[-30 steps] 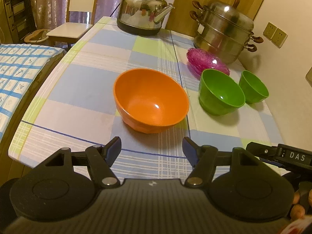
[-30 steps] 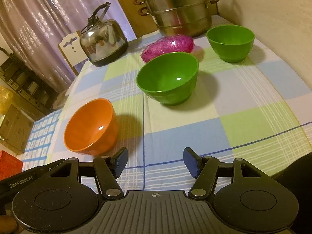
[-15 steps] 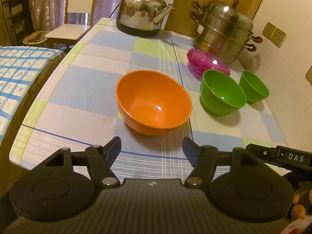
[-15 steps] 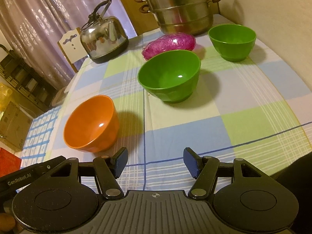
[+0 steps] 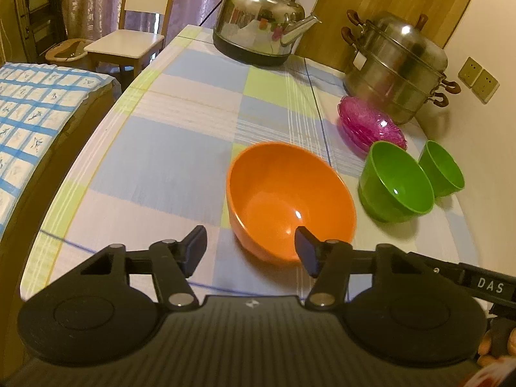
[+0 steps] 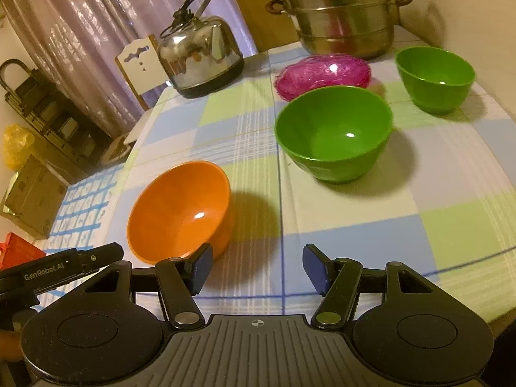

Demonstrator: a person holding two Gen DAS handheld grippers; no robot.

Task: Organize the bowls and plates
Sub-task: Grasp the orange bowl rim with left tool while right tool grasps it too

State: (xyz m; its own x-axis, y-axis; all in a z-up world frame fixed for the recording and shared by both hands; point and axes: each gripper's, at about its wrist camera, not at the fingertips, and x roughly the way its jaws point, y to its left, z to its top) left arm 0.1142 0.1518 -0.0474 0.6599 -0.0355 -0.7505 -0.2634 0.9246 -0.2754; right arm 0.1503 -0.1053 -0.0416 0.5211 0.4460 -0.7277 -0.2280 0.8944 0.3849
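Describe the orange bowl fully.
The orange bowl is round, deep, glossy, plastic-looking and empty, with a light glint inside. It sits upright on the checked tablecloth, left of the big green bowl and apart from it. The left gripper has just been closing; its right finger shows in front of the bowl's near rim, contact unclear.

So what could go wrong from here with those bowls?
The left tool is half-closed near the orange bowl; its smooth rounded rim might slip from a narrow pinch. That bowl sits near the table edge, so a nudge could send it off. The pink glass plates beside the big green bowl could get knocked.
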